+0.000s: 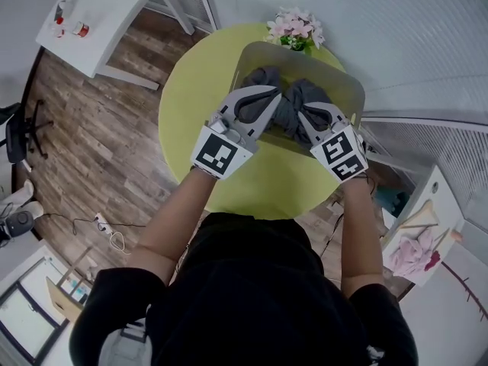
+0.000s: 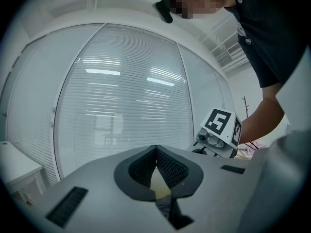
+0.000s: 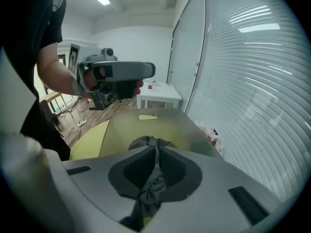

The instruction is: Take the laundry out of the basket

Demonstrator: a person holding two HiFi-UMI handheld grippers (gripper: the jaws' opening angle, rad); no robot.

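A grey basket (image 1: 347, 90) stands on the round yellow-green table (image 1: 191, 90) with dark grey laundry (image 1: 288, 120) heaped in it. My right gripper (image 1: 303, 111) points down over the basket's right half. It is shut on a twisted fold of that dark grey cloth (image 3: 151, 181), which runs between its pads (image 3: 170, 166). My left gripper (image 1: 271, 94) hovers level over the basket's left half, its tips closed together (image 2: 156, 147). A dark strip (image 2: 170, 211) shows low in the gap behind them, and I cannot tell whether it is pinched. The basket's inner wall (image 3: 146, 127) lies below the right jaws.
A pot of pink flowers (image 1: 296, 29) sits at the table's far edge behind the basket. A white side table (image 1: 99, 14) stands far left on the wood floor. White blinds (image 2: 126, 101) face the left gripper. Cables and a chair base lie at the left.
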